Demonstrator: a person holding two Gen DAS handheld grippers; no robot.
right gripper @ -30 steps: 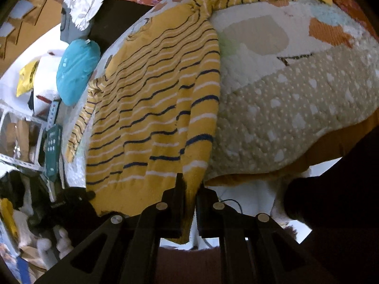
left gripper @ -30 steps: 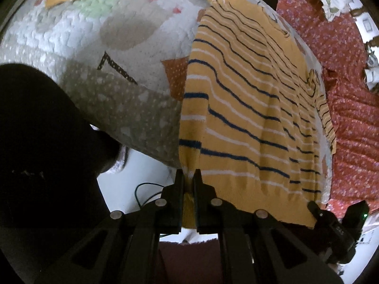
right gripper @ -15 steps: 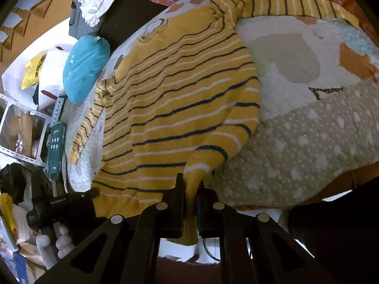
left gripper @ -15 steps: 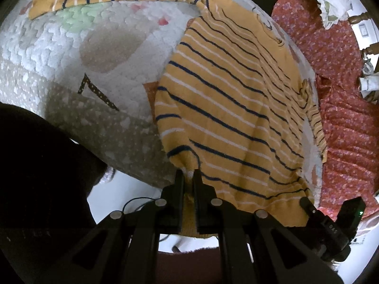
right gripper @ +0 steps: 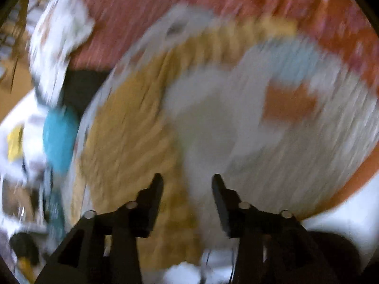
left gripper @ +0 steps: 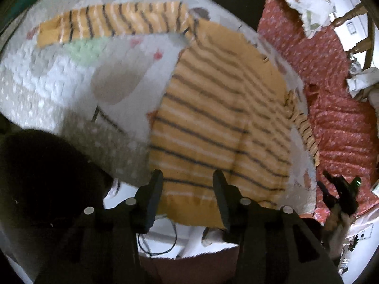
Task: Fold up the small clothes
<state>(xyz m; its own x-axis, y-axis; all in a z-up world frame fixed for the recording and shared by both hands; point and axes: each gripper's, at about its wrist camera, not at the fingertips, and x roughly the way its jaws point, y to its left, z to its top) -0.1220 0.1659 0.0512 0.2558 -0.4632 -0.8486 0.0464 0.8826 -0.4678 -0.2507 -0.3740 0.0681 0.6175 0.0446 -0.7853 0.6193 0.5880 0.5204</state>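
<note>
A yellow sweater with navy and white stripes [left gripper: 220, 123] lies flat on a patterned quilt [left gripper: 71, 75]. One sleeve [left gripper: 113, 22] stretches out to the far left. My left gripper [left gripper: 187, 184] is open and empty just above the sweater's near hem. In the right wrist view the sweater [right gripper: 132, 130] is a yellow blur at left of centre. My right gripper [right gripper: 187, 184] is open and empty over the sweater's edge and the quilt [right gripper: 272, 146]. That view is heavily motion-blurred.
A red floral cover [left gripper: 336, 99] lies right of the quilt. A teal pillow [right gripper: 59, 139] and clutter sit at the left of the right wrist view. The other gripper [left gripper: 341, 194] shows at the lower right in the left wrist view. A dark shape [left gripper: 42, 177] fills its lower left.
Both grippers have let go of the sweater's hem and opened. The sweater has dropped flat on the quilt. The right gripper is moving fast, blurring its view.
</note>
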